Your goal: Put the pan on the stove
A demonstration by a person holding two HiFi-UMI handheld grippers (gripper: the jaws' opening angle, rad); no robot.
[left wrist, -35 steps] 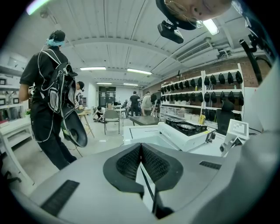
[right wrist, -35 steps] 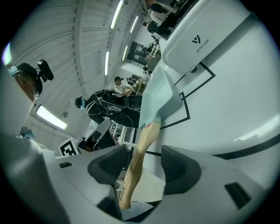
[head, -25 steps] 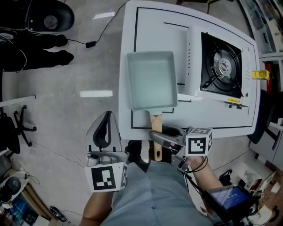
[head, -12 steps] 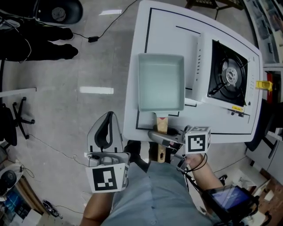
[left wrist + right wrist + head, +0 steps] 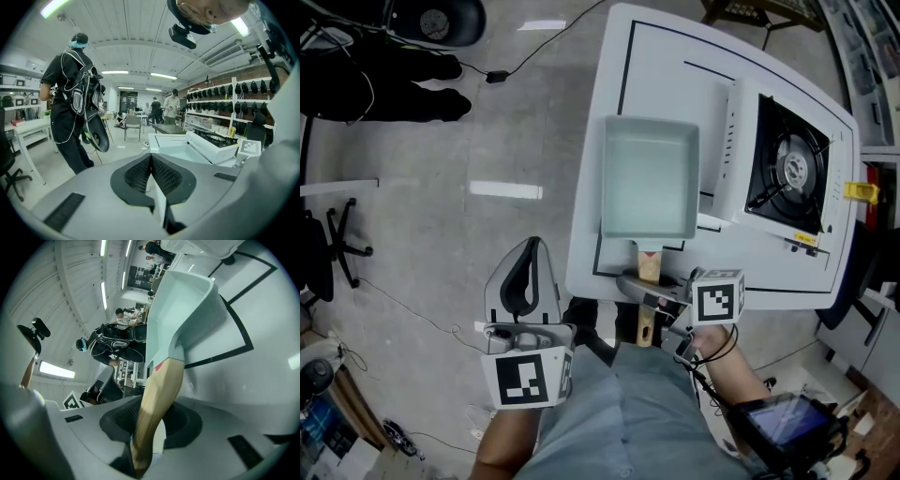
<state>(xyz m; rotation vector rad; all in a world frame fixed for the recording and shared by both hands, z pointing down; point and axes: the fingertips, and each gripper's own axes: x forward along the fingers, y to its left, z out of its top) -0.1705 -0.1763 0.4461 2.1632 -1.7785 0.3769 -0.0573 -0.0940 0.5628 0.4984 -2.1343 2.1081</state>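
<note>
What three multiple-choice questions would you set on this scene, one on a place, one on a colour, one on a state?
1. Where is the pale green rectangular pan? A: on the floor. B: on the white table, beside the white gas stove. C: in a sink.
2. What colour is the pan's handle? A: black. B: blue. C: light wood.
3. How do the left gripper's jaws stand? A: together, empty. B: wide apart. C: clamped on the pan.
Answers: 1 B, it sits on the tabletop next to the stove. 2 C, tan wood shows in the right gripper view. 3 A, the pads meet in the left gripper view.
</note>
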